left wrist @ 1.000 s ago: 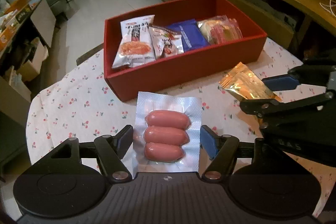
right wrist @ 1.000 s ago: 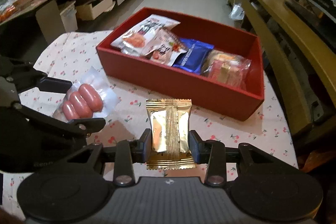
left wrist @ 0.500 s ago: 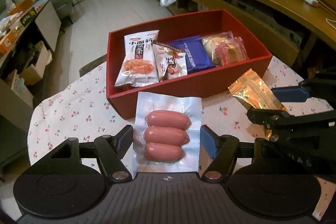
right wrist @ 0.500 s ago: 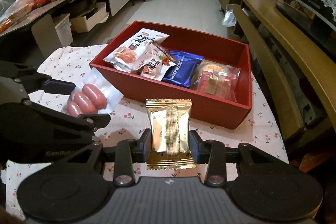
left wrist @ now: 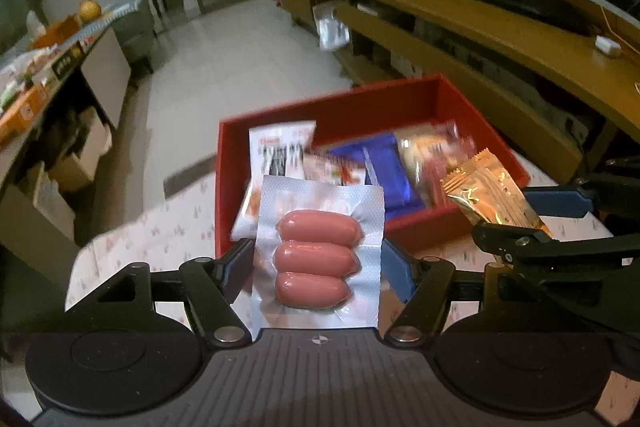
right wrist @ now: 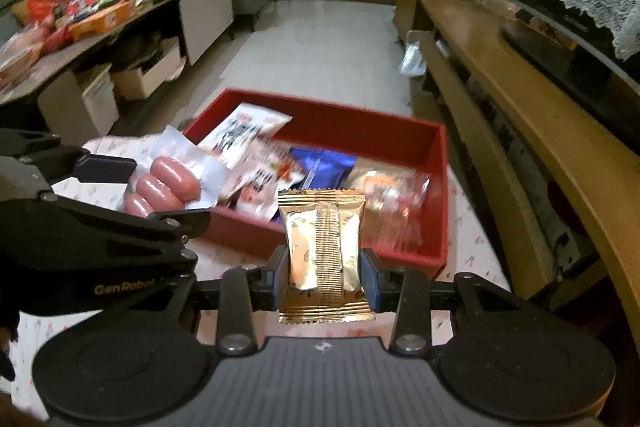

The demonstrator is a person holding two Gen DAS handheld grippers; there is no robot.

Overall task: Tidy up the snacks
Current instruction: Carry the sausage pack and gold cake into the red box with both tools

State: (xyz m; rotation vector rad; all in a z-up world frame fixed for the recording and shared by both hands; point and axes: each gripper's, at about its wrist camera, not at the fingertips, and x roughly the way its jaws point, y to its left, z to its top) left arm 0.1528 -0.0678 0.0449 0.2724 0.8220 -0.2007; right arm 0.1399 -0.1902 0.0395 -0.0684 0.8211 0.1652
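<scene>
Over the last second we have lifted both grippers off the table and carried them toward the open red rectangular box (left wrist: pixel 484 131); its contents now sit lower and blurred in both views, which indicates motion in progress. The left gripper (left wrist: pixel 318 263) remains closed on the clear vacuum-sealed pack of three pink sausages (left wrist: pixel 316 255), held flat with its top edge overlapping the box's near wall. The right gripper (right wrist: pixel 325 273) remains clamped on the gold foil snack packet (right wrist: pixel 323 251), held upright just short of the box's near wall. We judge that both items are in transit and that release into the box is the next step.

The box already holds a white printed snack bag (right wrist: pixel 244 131), a blue biscuit wrapper (left wrist: pixel 386 167) and a clear-wrapped pastry pack (right wrist: pixel 394 193), among others. Free space appears limited, so the new items will likely rest on top of these.

The box stands on a white tablecloth with small red cherries (left wrist: pixel 160 239). Beyond it we see a pale tiled floor (right wrist: pixel 320 51), a long wooden bench (left wrist: pixel 500 23) on the right, and a cluttered counter (right wrist: pixel 100 15) on the left.
</scene>
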